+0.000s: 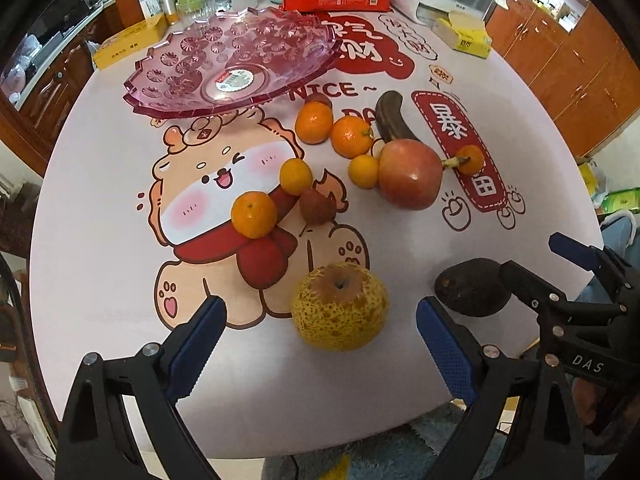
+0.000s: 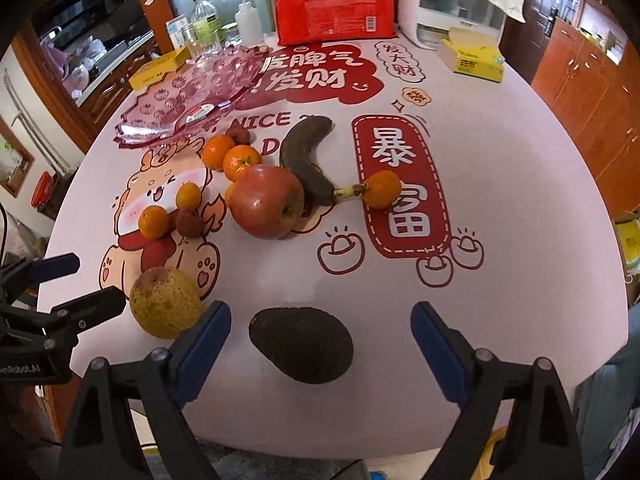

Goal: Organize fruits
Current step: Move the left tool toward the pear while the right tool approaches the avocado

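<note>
Left tool (image 1: pixel 320 340): jaws wide, empty, spotted pear (image 1: pixel 339 306) between fingertips on counter (image 1: pixel 100 240). Right tool (image 2: pixel 320 340): jaws wide, empty, dark avocado (image 2: pixel 302 343) between. Apple (image 2: pixel 266 201), blackened banana (image 2: pixel 306 160), tangerines mid-counter. Pink dish (image 1: pixel 236 62) far left, holding no fruit.

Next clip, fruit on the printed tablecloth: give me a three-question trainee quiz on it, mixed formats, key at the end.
1. True or false: the pink plate already holds fruit.
2. Which fruit lies between the open fingers of the right tool? A) red apple B) avocado C) blackened banana
3. Fill in: the left tool is open in front of the spotted yellow ____.

Key: 1 false, the plate is empty. 2 B, untouched. 3 pear.
</note>
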